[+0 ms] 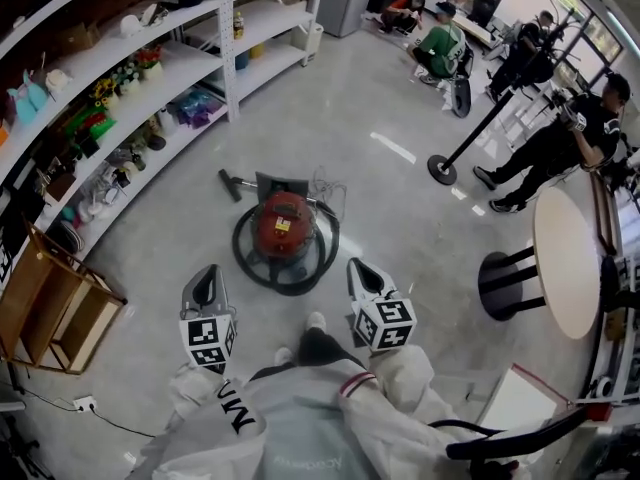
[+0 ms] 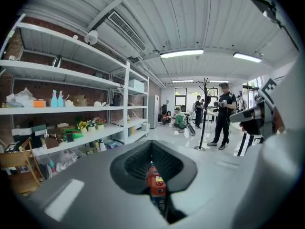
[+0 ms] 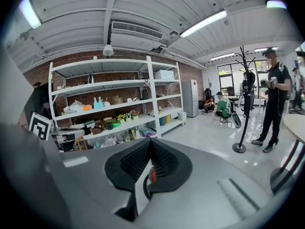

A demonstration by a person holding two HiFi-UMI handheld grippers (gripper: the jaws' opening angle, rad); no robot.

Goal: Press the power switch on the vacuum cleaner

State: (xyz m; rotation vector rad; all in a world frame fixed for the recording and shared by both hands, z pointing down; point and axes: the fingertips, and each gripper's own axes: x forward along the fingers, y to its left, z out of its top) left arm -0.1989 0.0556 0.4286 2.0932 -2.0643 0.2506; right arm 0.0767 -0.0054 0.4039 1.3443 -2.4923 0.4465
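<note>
A red canister vacuum cleaner [image 1: 285, 226] stands on the grey floor with its black hose [image 1: 248, 263] coiled round it. My left gripper [image 1: 205, 282] hovers just short of its near-left side and my right gripper [image 1: 361, 271] just short of its near-right side; neither touches it. Both point toward the vacuum with jaws closed together and nothing held. In the left gripper view the left gripper [image 2: 152, 160] shows a sliver of the red vacuum cleaner [image 2: 155, 181] through the slit below its pads. The right gripper [image 3: 150, 159] shows only a red speck of the vacuum cleaner [image 3: 152, 175].
White shelving [image 1: 150, 73] full of small goods runs along the left. A wooden crate [image 1: 50, 303] stands at the near left. A round table [image 1: 565, 263] and a black stand [image 1: 445, 165] are to the right. Several people stand or sit at the back right.
</note>
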